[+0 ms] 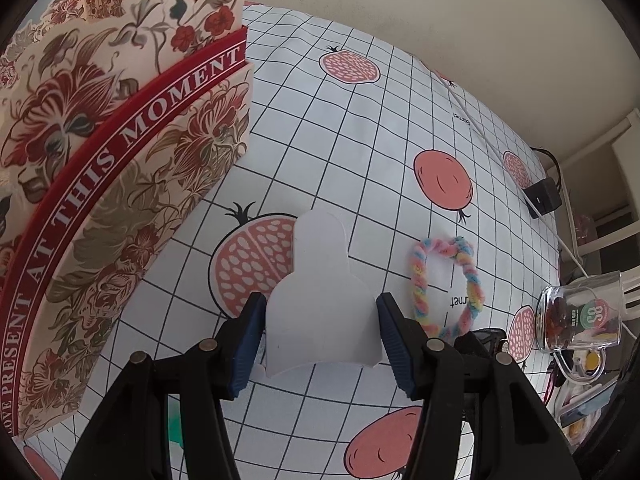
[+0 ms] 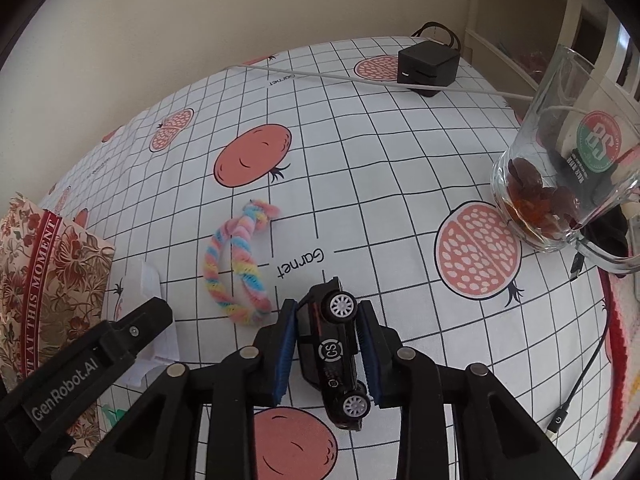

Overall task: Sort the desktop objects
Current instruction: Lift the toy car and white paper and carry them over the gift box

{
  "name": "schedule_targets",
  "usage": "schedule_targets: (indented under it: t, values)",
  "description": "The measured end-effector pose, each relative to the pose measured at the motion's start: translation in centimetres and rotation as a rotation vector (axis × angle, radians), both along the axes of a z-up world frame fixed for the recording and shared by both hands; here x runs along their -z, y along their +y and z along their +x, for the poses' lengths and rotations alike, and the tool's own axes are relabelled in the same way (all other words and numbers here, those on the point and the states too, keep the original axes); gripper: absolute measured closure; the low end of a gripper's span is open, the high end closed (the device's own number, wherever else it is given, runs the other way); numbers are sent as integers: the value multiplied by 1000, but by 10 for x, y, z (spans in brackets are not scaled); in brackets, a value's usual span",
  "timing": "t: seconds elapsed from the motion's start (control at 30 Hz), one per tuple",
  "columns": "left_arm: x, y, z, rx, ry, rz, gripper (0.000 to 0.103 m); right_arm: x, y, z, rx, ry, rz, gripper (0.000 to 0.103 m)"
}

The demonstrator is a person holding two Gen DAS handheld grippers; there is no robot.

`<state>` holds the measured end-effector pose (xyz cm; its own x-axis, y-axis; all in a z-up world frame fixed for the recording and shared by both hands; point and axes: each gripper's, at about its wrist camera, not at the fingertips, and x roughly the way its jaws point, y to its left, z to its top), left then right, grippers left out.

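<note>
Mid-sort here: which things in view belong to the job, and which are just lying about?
Job: white cutout in left gripper; black toy car in right gripper; pastel loop; floral box.

Probably lying about: glass mug; black adapter; white cable.

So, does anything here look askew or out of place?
Yes. The toy car is on its side in the right gripper, wheels facing the camera. The left gripper holds a white card. Nothing is spilled.

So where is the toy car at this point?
The black toy car is on its side, clamped between the jaws of the right gripper, above the tablecloth, just right of the pastel pipe-cleaner loop.
</note>
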<state>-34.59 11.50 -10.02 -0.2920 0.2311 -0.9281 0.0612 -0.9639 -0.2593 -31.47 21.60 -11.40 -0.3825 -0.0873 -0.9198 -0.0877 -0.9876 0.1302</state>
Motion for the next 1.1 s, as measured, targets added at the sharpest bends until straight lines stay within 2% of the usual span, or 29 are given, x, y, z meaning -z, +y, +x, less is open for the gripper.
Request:
schedule_targets:
  t: [0.13,0.43,0.77,1.1]
  values:
    - [-2,-3,2,-3,-1,6,45,-3,0,2,4,3,-17,74]
    - [0,-4,7,13,-15,-11,45,-6,-1,4,15,-8,-64,74]
    - [-5,-11,10,1,-19,18,45,-16,-1,6,14,24,-85,74]
    - [-39,-17,12,7,43,51,45,-51,5,11,42,123,-138,74]
